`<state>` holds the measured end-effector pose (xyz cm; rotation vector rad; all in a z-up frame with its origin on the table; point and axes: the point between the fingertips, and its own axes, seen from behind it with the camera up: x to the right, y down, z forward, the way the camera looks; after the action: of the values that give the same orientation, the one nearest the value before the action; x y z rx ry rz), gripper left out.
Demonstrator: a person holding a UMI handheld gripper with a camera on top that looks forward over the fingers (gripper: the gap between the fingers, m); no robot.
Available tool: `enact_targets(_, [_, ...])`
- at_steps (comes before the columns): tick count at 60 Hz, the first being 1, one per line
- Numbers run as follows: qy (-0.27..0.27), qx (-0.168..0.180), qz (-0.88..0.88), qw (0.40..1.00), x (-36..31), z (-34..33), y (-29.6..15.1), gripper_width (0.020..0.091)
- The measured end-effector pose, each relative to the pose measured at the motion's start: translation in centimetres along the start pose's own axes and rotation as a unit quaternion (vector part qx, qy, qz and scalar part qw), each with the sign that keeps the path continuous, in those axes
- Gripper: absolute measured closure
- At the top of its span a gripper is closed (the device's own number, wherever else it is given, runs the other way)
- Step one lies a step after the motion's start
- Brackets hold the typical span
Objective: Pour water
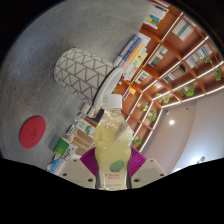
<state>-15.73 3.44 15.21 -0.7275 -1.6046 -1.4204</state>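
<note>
Bottle [113, 150], white cap, yellowish liquid, green label, at lower centre of frame, clamped between gripper [113, 163] pads [90, 160]; base cut off. Behind, tilted bookshelves [165, 60] upper right, contents blurred. Patterned white cylinder [82, 72] upper left. Red disc [33, 130] at left.

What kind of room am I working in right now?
Likely a library or reading lounge: lit wooden bookshelves lined with books, a patterned pouf and a round red cushion on the grey floor. The gripper is shut on a white-capped bottle of yellowish liquid.
</note>
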Motion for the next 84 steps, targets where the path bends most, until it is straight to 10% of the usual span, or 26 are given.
enact_targets(19, [-0.053,0.007,0.286,0.957,-2.0,-1.9,0.9,0.0753])
enact_targets(52, [-0.095,0.028,0.877,0.470,-7.1,-2.6,1.4,0.0757])
enact_targets(73, [-0.081,0.017,0.874,0.479,-8.4,-2.6,0.0,0.0725])
enact_targets(84, [-0.078,0.013,0.876,0.475,-8.6,-3.0,0.1,0.0590])
